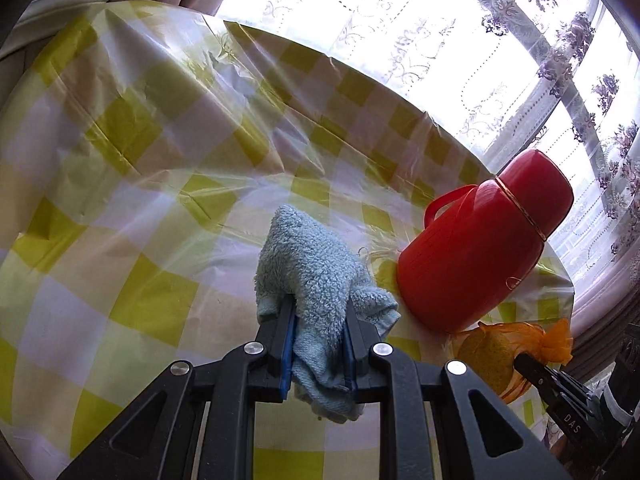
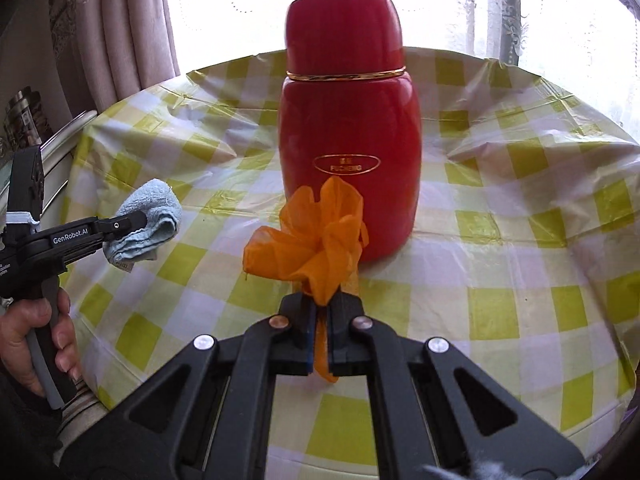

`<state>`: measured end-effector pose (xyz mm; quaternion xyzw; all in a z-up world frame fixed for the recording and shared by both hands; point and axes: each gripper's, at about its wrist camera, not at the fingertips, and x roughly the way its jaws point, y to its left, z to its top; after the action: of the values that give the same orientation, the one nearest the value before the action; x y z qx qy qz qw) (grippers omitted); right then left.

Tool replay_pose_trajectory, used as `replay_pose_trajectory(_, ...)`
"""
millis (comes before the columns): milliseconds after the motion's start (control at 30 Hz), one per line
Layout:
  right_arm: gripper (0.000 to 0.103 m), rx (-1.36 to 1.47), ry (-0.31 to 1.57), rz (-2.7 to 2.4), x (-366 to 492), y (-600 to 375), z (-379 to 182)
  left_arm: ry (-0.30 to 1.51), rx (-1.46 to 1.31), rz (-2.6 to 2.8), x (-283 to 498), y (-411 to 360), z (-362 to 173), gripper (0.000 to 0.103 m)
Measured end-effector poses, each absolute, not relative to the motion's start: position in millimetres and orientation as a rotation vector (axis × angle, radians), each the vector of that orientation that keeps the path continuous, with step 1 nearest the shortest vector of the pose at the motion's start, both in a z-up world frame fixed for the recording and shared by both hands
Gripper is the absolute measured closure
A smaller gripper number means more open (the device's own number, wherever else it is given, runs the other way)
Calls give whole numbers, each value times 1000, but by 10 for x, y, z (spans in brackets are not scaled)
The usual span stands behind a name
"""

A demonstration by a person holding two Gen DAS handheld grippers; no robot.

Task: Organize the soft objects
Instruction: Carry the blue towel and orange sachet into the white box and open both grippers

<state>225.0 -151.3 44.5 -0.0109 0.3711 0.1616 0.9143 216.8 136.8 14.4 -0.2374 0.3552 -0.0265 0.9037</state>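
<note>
My left gripper [image 1: 318, 312] is shut on a bunched light blue terry cloth [image 1: 310, 268] and holds it above the checked tablecloth [image 1: 132, 168]. From the right wrist view the same cloth [image 2: 150, 220] hangs from the left gripper [image 2: 140, 220] at the left. My right gripper [image 2: 319, 304] is shut on the gathered neck of an orange mesh pouch [image 2: 316, 236], just in front of the red flask. In the left wrist view the pouch [image 1: 516, 344] holds a yellowish round sponge-like thing, with the right gripper's fingers [image 1: 532, 364] on it.
A tall red thermos flask [image 2: 348, 132] with a gold band stands upright mid-table; it also shows in the left wrist view [image 1: 480, 240] at the right. The round table [image 2: 520, 208] has a yellow and white checked plastic cover. Lace curtains and a bright window lie behind.
</note>
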Motion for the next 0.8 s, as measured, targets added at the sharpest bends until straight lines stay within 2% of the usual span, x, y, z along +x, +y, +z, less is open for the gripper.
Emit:
replay_pose_trajectory(200,98,35,808,257,2007,-2109,518,766,-429,-163,2037,985,360,83)
replay_pose_trajectory(800,98,166,905,-104,635,-3925,470,949,-245,-683,1269,-1528,461,83)
